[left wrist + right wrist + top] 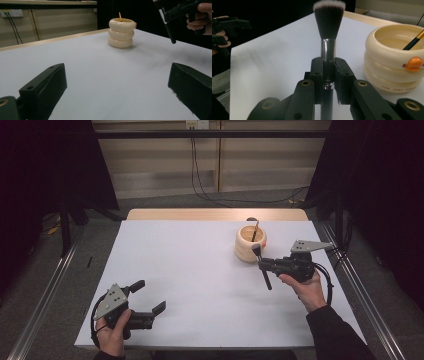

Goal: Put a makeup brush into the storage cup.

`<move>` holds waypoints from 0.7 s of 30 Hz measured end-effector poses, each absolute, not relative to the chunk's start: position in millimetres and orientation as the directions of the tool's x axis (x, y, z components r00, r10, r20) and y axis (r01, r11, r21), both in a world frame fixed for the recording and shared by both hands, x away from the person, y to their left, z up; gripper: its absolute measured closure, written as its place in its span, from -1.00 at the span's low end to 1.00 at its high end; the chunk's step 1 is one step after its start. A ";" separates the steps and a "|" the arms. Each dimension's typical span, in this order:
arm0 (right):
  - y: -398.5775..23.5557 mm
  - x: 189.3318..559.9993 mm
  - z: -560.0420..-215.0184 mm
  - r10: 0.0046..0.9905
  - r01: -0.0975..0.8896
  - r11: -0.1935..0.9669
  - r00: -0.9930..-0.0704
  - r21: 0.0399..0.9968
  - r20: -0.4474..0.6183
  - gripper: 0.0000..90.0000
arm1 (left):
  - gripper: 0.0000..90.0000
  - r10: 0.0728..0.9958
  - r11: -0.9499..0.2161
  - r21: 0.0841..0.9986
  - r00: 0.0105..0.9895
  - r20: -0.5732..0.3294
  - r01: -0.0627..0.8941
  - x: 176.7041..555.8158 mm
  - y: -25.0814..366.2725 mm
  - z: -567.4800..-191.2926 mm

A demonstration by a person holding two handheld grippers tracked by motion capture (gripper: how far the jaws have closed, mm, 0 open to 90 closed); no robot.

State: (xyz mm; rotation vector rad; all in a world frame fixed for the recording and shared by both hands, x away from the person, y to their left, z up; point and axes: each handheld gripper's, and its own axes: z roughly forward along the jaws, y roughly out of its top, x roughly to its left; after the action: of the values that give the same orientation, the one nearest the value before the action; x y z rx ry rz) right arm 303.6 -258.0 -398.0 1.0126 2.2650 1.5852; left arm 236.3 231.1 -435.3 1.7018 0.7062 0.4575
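Right gripper [261,263] clamped on black-handled, silver-ferruled makeup brush [328,37], held off the white table [200,270] at 5 o'clock of the cream ringed holder [251,243]. Step: carrying brush to holder. Next: tip it upright, lower beside the thin brush [255,231] inside. Left gripper [150,300] open, idle at 7 o'clock.

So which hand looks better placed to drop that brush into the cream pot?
The right. Its tool already clamps the black makeup brush beside the cream ringed pot. The left tool sits open at the table's near corner.
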 end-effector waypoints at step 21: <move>-261.1 302.4 -389.4 0.649 0.357 0.108 -0.732 0.928 0.207 0.74 | -0.95 0.666 -0.138 0.967 0.743 -0.069 0.214 236.5 230.9 -435.4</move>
State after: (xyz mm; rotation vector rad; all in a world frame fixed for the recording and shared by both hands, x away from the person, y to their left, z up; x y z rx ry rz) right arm 302.4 -261.1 -389.4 0.9984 2.1339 1.6679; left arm 236.5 230.9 -435.4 1.7015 0.7045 0.4527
